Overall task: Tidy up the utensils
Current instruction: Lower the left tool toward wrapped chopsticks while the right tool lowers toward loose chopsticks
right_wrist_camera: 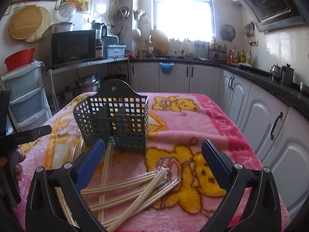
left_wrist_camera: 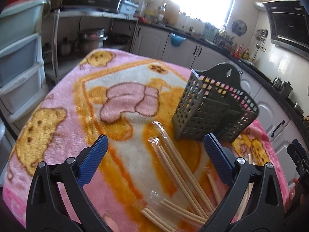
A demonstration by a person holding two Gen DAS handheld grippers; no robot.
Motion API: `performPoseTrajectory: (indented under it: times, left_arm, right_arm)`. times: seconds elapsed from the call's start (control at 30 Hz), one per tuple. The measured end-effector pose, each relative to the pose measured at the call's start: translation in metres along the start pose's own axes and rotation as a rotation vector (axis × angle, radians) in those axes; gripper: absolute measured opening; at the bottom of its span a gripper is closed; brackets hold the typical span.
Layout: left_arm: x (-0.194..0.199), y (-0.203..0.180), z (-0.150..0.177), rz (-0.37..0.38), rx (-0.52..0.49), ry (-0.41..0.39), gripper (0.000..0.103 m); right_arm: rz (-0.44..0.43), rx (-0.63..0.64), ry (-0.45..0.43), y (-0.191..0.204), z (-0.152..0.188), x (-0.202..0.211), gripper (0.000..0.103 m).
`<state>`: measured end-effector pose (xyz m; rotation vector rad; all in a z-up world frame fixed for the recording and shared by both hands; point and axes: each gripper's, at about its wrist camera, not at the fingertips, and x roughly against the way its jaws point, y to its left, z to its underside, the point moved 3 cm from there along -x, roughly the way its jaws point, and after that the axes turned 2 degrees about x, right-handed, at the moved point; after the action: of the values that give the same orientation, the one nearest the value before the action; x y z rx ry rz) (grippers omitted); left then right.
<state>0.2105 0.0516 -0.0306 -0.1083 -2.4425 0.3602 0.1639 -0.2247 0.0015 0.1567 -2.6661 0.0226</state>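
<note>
A dark green perforated utensil holder (left_wrist_camera: pixel 214 108) stands upright on the pink cartoon blanket (left_wrist_camera: pixel 63 104); it also shows in the right wrist view (right_wrist_camera: pixel 114 121). Several pairs of wooden chopsticks in clear plastic sleeves (left_wrist_camera: pixel 179 176) lie scattered in front of it, also seen in the right wrist view (right_wrist_camera: pixel 139 189). My left gripper (left_wrist_camera: pixel 154 154) is open and empty above the chopsticks. My right gripper (right_wrist_camera: pixel 152 158) is open and empty above the chopstick pile. Each gripper shows at the edge of the other's view: the right one (left_wrist_camera: pixel 298 158), the left one (right_wrist_camera: pixel 25 135).
The blanket-covered table (right_wrist_camera: pixel 222 119) has kitchen cabinets (right_wrist_camera: pixel 266 119) close along its right side and far end. Plastic drawers (left_wrist_camera: pixel 19 67) stand left of the table. A microwave (right_wrist_camera: pixel 73 46) sits on a shelf behind.
</note>
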Motion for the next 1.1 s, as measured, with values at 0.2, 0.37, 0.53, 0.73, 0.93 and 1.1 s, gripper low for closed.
performPoseTrajectory:
  times: [0.2,0.37,0.53,0.73,0.93,1.1]
  left_arm:
    - [-0.029,0.006,-0.004,0.015,0.03,0.091,0.074]
    - [-0.053,0.012,-0.001,0.034,0.058,0.172,0.068]
    - [-0.069,0.017,0.004,0.055,0.081,0.235,0.059]
    - [-0.085,0.021,0.005,0.067,0.101,0.27,0.054]
    - [-0.092,0.023,0.001,0.067,0.112,0.281,0.045]
    - [-0.095,0.025,0.0,0.061,0.114,0.282,0.033]
  right_arm:
    - [-0.015,-0.011,0.103,-0.01,0.004,-0.026,0.097]
    - [-0.063,-0.052,0.227,-0.018,0.015,-0.056,0.078]
    - [-0.108,-0.112,0.352,-0.028,0.03,-0.085,0.054]
    - [-0.153,-0.187,0.431,-0.037,0.04,-0.107,0.048]
    - [-0.201,-0.25,0.472,-0.044,0.045,-0.118,0.036]
    - [-0.211,-0.272,0.473,-0.05,0.046,-0.121,0.022]
